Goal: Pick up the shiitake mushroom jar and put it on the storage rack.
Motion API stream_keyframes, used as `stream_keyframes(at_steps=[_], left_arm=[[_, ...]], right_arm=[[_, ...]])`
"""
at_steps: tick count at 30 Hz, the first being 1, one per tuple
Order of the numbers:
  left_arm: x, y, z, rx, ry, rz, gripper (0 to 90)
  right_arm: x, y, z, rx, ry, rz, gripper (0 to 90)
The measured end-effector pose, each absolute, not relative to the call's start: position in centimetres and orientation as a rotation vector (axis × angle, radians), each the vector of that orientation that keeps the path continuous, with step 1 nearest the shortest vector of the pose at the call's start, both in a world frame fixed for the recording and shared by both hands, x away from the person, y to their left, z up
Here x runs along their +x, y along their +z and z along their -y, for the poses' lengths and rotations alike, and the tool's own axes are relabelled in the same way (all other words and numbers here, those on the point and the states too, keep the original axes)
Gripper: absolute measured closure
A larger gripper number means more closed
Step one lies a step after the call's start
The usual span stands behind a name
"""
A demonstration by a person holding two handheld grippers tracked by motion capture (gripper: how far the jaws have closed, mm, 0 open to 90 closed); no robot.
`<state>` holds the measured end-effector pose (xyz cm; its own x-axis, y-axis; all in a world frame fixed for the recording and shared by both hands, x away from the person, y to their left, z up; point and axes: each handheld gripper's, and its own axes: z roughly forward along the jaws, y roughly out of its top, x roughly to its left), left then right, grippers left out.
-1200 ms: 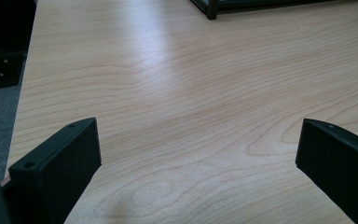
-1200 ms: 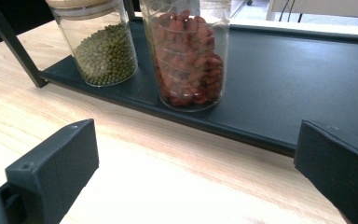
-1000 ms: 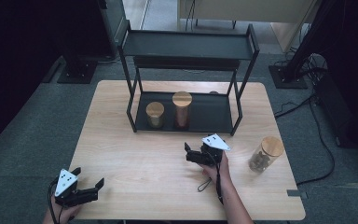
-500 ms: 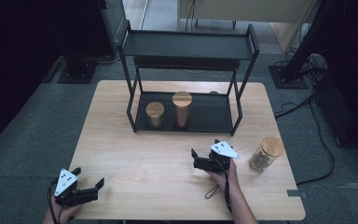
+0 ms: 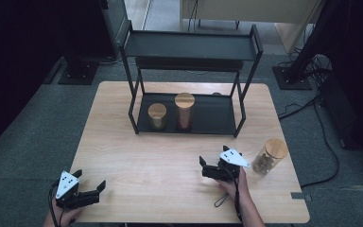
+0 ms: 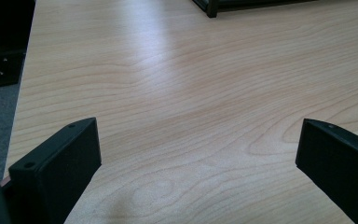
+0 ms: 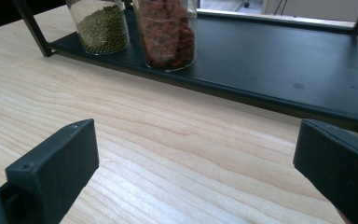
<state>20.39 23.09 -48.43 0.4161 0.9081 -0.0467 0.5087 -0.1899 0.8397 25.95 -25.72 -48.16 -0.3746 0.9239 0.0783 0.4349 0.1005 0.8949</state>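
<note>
standing upright on the bench (image 5: 137, 156), the jar (image 5: 269, 157) is found just right of the right claw (image 5: 209, 169), whose jaws are spread wide and empty; the left claw (image 5: 92, 191), also open, is kept well apart.

The pale wooden table top (image 5: 170, 156) is bright and evenly lit, but the floor and room around it are very dark. The high view looks a little soft and grainy. In the left gripper view a white shine lies across the wood. The black metal shelf rack (image 5: 189, 47) throws a soft shadow underneath. The near black jaws look slightly fuzzy.
</note>
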Motion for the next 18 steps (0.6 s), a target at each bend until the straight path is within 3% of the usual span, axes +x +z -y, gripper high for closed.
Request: stream_keyframes(at_steps=[18], left_arm=[[20.4,-48.4,-23.1,1.844,0.611,-1.214,0.1]], right_arm=[[24.2,-48.1,27.7,1.334,1.212,-1.84,0.0]])
